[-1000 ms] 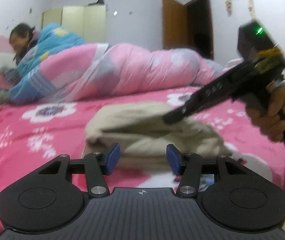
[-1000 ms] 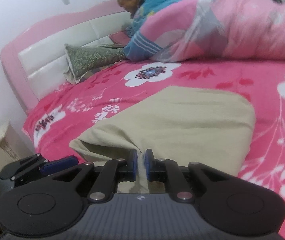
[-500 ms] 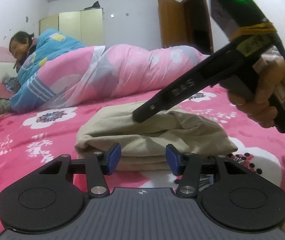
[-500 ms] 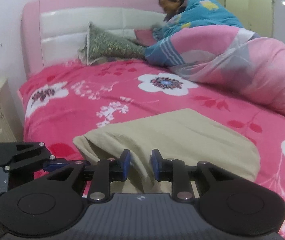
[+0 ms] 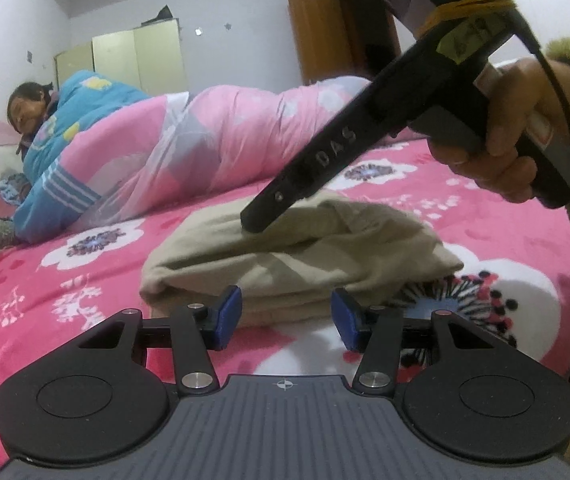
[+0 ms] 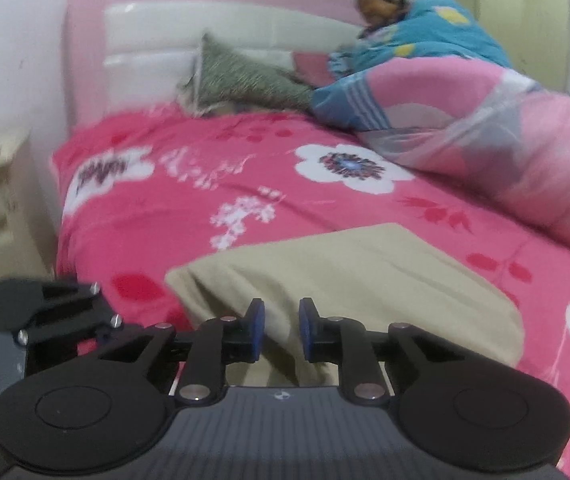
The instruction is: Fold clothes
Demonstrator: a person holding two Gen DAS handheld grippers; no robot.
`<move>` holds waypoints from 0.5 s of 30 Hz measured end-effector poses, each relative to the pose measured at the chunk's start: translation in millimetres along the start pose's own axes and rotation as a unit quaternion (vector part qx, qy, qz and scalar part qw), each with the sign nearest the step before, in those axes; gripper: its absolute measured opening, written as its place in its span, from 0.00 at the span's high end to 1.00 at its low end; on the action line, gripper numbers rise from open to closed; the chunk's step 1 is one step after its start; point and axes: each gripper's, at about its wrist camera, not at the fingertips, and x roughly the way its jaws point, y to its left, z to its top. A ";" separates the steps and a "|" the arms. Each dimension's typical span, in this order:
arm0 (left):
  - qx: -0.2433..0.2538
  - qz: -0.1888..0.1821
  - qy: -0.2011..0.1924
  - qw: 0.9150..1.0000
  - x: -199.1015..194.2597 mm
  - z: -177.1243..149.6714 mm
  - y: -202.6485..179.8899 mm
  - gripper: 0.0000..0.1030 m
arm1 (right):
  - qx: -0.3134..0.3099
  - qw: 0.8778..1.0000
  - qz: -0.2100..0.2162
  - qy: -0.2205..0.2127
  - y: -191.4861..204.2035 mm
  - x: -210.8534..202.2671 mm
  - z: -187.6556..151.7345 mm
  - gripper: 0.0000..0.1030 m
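The beige garment [image 5: 297,256], lower centre, is judged mostly folded; the left gripper [image 5: 283,318] is held spread and empty; the right gripper [image 6: 279,330] is closing, cloth between unpressed pads; tidying is left.

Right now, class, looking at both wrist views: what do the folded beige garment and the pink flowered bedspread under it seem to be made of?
Folded beige garment: looks like soft, matte woven or knit cloth, perhaps cotton; it folds into thick rounded layers with no shine.
Pink flowered bedspread: looks like plush, fleecy fabric; its printed flowers have fuzzy edges and the surface looks napped, though blur leaves this open.
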 end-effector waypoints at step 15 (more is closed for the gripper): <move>0.005 -0.005 -0.017 1.000 8.1 9.2 2.4 0.51 | 0.049 0.999 -0.005 -0.006 -13.5 -4.5 3.7 0.96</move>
